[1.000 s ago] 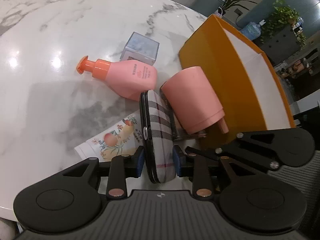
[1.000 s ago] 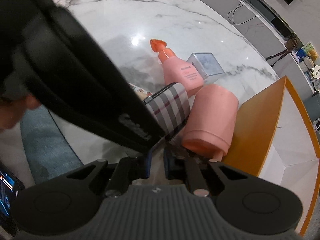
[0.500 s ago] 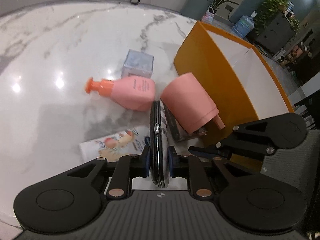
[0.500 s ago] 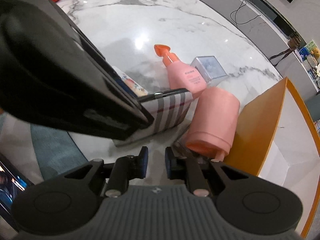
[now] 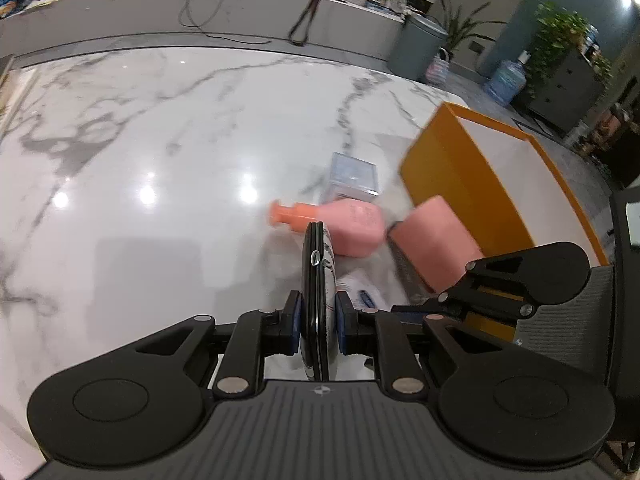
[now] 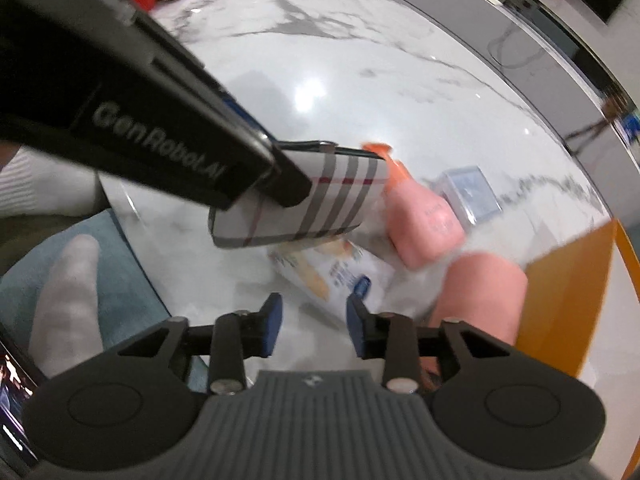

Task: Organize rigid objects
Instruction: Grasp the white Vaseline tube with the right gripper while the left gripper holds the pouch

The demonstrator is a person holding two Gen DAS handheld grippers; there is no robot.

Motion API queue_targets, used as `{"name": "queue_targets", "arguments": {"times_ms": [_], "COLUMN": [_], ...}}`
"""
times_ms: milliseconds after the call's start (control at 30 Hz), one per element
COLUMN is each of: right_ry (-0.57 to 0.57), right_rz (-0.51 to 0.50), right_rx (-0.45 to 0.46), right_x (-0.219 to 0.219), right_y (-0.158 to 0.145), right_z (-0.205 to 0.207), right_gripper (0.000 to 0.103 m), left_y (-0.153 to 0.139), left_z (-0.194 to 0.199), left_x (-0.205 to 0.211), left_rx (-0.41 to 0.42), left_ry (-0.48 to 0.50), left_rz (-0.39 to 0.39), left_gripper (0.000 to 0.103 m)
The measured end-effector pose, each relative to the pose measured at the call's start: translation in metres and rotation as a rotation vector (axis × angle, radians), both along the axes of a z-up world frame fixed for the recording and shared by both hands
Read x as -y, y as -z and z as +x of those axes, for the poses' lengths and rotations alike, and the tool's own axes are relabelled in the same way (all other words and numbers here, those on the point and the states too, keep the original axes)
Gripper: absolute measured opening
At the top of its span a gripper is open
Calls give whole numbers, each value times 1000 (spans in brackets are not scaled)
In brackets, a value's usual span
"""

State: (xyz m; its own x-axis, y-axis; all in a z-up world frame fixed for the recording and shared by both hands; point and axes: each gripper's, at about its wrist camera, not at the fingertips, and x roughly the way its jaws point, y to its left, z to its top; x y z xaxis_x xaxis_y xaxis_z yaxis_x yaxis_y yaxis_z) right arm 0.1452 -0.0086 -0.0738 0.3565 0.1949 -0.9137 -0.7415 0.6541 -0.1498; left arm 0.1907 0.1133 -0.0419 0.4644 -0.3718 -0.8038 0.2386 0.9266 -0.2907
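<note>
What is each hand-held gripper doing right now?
Left hand-held gripper: closed on the plaid case.
Right hand-held gripper: jaws opening, nothing between them.

"GenRobot.AI" in grey letters on the black left tool (image 6: 296, 190), pink bottle (image 6: 424, 220) label print unreadable

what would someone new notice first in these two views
The plaid case stands out, clamped on edge in the left claw above the marble table. Behind it lie a pink pump bottle and pink cup beside the orange box. The right claw is opening, empty.
</note>
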Motion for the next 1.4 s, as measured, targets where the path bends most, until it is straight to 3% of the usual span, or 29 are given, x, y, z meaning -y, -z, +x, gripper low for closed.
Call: {"name": "queue_targets", "arguments": {"times_ms": [167,367,467,633,700,900,1067,1233,1400], "right_ry": [60,90,113,158,198,370,505,614,658], "right_rz": [5,-12,-14,-21,-15,118,196,289,335], "right_rx": [-1,-18,-23,-22,-21,-41,-83,-116,-133], "right_x": [-8,-19,-22,-3,4,18,28,38,33], "right_y": [3,5,5,8,8,-1,10,19,25], "right_z": [16,18,25,30,31,31,38,40,40], "right_gripper": [45,44,44,45,45,50,55,61,62], "left_y": [6,12,12,28,30,32,36,39,36], "left_z": [3,6,5,0,-4,-3,0,4,6], "left_x": [-8,-12,-12,-7,-8,-6,-10,-14,-17], "left_rx": [34,16,-17,-142,-132,-106,-71,-101,-127], "left_ry": [-41,-12,21,41,41,32,3,-19,-36], "left_rz": [67,73,60,51,21,9,-15,-36,5], "left_gripper": [19,19,19,19,19,21,24,24,24]}}
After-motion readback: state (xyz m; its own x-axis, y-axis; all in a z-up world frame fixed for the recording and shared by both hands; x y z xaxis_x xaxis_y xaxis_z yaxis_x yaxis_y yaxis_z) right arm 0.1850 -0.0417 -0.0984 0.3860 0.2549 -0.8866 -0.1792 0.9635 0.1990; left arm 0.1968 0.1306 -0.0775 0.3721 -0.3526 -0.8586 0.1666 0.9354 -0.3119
